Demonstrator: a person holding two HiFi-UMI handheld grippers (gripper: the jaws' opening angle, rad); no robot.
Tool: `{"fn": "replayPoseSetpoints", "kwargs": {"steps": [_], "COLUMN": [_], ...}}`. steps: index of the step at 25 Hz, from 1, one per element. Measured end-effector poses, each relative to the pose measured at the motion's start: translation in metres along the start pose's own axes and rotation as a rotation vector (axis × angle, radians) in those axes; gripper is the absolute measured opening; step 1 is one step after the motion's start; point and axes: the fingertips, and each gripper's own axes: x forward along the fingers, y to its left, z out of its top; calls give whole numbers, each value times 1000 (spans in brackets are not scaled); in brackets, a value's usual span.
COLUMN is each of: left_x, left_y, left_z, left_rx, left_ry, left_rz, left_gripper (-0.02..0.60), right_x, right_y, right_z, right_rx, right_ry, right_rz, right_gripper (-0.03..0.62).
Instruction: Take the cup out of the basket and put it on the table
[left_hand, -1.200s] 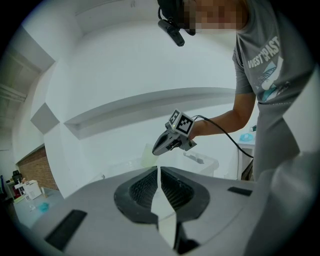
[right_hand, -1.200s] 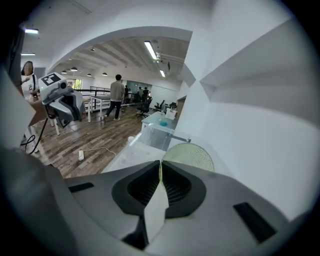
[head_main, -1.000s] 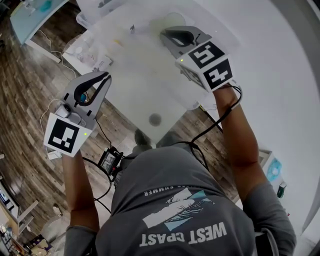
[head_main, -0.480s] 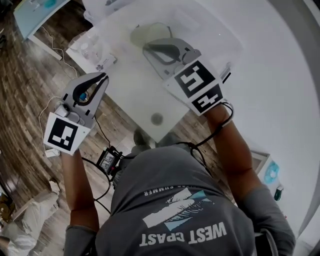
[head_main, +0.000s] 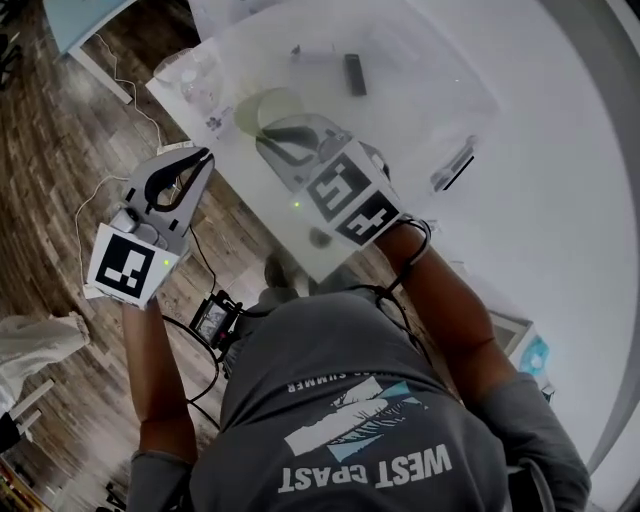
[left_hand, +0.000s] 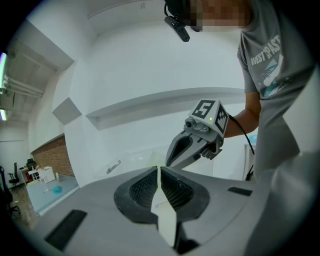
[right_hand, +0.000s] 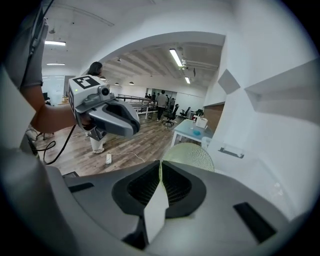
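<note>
A pale green cup (head_main: 262, 108) hangs over the near left part of the white table (head_main: 238, 168), and my right gripper (head_main: 270, 137) is shut on its rim. In the right gripper view the ribbed cup (right_hand: 190, 156) shows just beyond the closed jaws of the right gripper (right_hand: 160, 168). The clear plastic basket (head_main: 410, 70) lies farther back on the table, apart from the cup. My left gripper (head_main: 205, 157) is off the table's left edge, over the floor, shut on nothing; the left gripper (left_hand: 159, 171) shows only a thin slit there.
A small black item (head_main: 355, 74) lies in the basket and a dark clip (head_main: 452, 165) lies by its right side. Clear bags (head_main: 190, 80) lie at the table's left corner. A cabled box (head_main: 215, 320) is on the wooden floor. A blue-topped desk (right_hand: 192, 131) and people stand far off.
My right gripper has come toward me and to the left, carrying the cup away from the basket. The left gripper has hardly moved.
</note>
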Motion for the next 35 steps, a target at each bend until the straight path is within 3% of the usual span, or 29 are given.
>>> {"fn": "replayPoseSetpoints", "kwargs": {"steps": [7, 15, 23, 35], "left_x": [-19, -35, -46, -46], "left_y": [1, 3, -1, -10], "left_z": [-19, -34, -44, -48], "left_rx": [-23, -51, -76, -89], "left_ry": [23, 52, 75, 95], "left_rz": [36, 73, 95, 98], "left_gripper": [12, 12, 12, 12], "right_x": [53, 92, 120, 133], "right_y": [44, 66, 83, 93], "right_z": [-56, -116, -171, -217], "right_rx": [31, 87, 90, 26], "right_ry": [123, 243, 364, 507], "right_rz": [122, 198, 257, 284], "right_gripper": [29, 29, 29, 29]}}
